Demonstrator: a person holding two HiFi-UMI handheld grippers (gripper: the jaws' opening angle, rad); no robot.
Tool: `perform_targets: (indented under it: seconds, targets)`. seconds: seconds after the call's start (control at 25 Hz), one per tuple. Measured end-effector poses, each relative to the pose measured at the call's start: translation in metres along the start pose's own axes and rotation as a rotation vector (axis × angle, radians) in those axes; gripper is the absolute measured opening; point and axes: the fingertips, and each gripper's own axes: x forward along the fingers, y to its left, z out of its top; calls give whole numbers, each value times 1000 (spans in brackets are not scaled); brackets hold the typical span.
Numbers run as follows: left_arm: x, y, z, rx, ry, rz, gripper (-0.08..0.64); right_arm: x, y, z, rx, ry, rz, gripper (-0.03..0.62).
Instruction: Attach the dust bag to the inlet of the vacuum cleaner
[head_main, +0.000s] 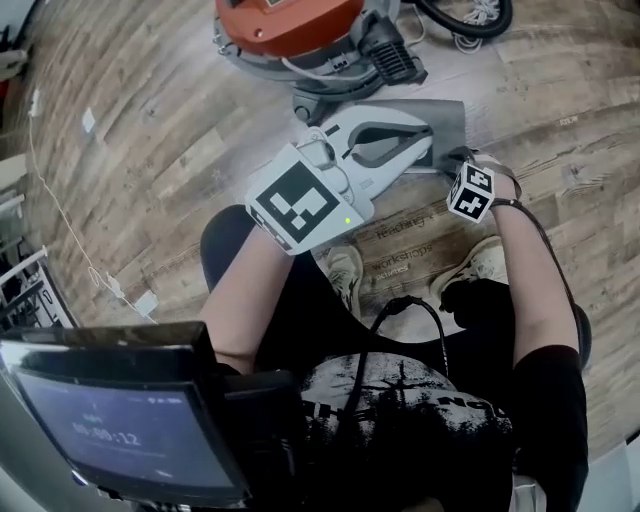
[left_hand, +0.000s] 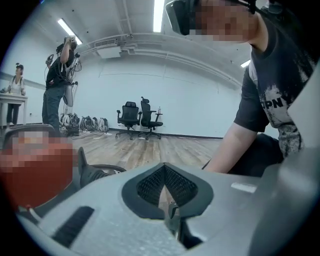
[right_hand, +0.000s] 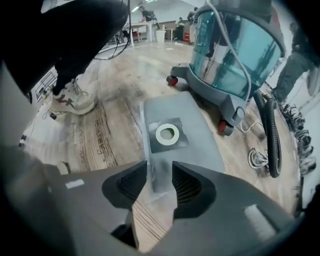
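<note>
While the dust bag (right_hand: 192, 112) lies flat on the floor (right_hand: 112, 95), its long axis runs straight away from the right gripper (right_hand: 159, 172) toward the vacuum cleaner (right_hand: 235, 55) — near edge directly below the jaws, collar ring (right_hand: 167, 133) just beyond. Right jaws stand partly apart, gripping nothing. Left gripper (left_hand: 164, 170) — jaws closed, empty — points roughly level, the bag outside its view. Judgement: the right hand is nearer and better placed for the pickup.

screen (head_main: 110, 438): approx. "00:00:12", blurry | floor print (head_main: 405, 250): maybe "workshops", faint | shirt (left_hand: 274, 102): big letters "PN", rest hidden
</note>
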Motion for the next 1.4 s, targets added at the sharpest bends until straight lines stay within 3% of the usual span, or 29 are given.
perform_targets:
  seconds: [0.2, 0.48, 0.56, 0.64, 0.84, 0.92, 1.0, 1.08, 1.4]
  targets:
    - [-5, 12, -15, 56, 64, 45, 0, 31, -14, -6, -32, 68, -23, 196]
    - [0, 26, -38, -15, 73, 89, 0, 64, -21, -10, -99, 168, -14, 221]
    - [0, 28, -41, -32, 74, 91, 0, 70, -20, -12, -130, 199, -32, 151]
    - [0, 31, -45, -35, 82, 91, 0, 77, -20, -16, -151, 222, -64, 13]
    - [-2, 34, -56, -41, 96, 90, 0, 88, -13, -23, -96, 221, -78, -8]
    - [-1, 32, -55, -33, 97, 79, 0, 83, -12, -18, -72, 185, -33, 28]
    - [1, 29, -54, -33, 90, 67, 0, 77, -6, -14, -53, 151, 22, 146]
    - [2, 27, -56, -30, 93, 57, 0, 74, 0, -10, -40, 115, 64, 214]
    - [1, 25, -61, -37, 96, 46, 0, 75, 31, -4, -42, 87, 133, 249]
